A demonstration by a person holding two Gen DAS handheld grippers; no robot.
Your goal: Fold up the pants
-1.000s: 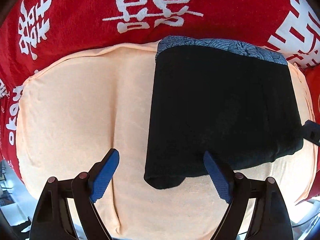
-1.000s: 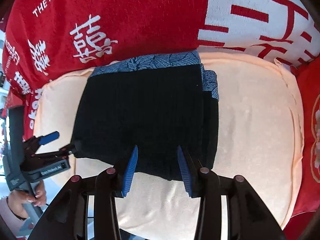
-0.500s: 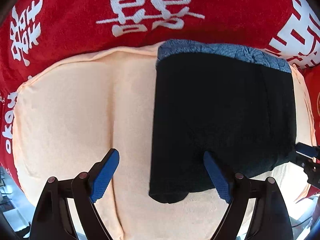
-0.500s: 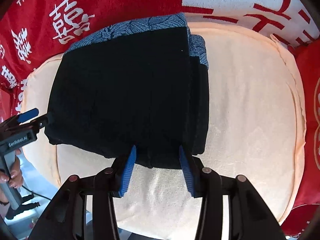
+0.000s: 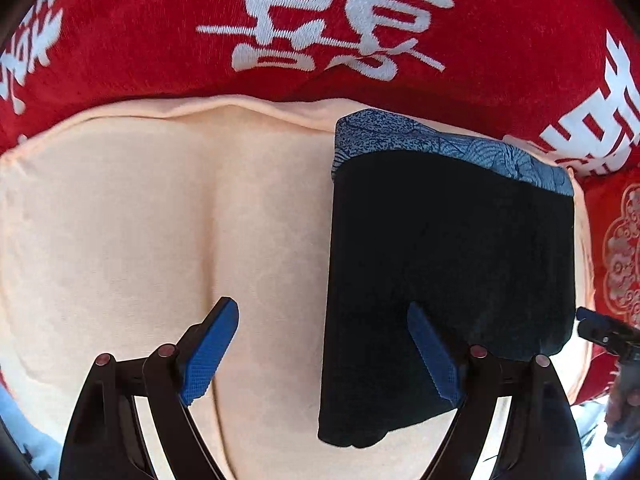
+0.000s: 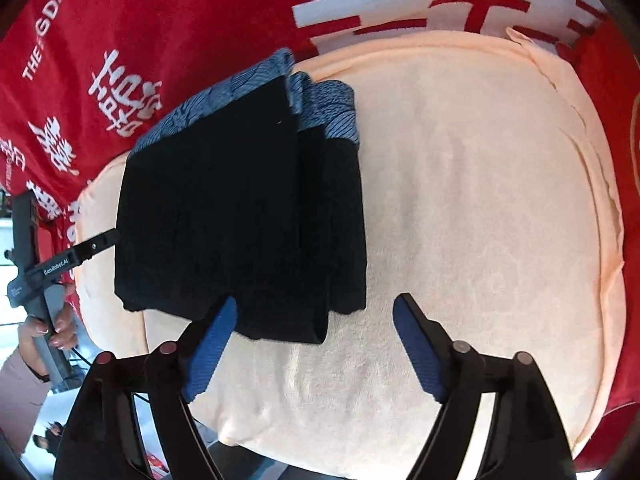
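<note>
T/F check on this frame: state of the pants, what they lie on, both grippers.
1. The black pants lie folded on a peach cushion. True.
2. The right gripper is clamped on the pants. False: its jaws have just been opening and stand wide, pressing nothing.
3. The left gripper is open. True.
4. The pants' waistband is plain white. False: it is blue and patterned.

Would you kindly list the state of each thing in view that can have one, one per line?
pants: folded into a compact dark stack, patterned blue waistband at the far edge, lying flat on the cushion.
left tool: open, nothing pressed between its pads.
right tool: open, jaws have just been widening, gripping nothing.
peach cushion: creased, lying on the red blanket.
red blanket: spread out beneath the cushion.
</note>
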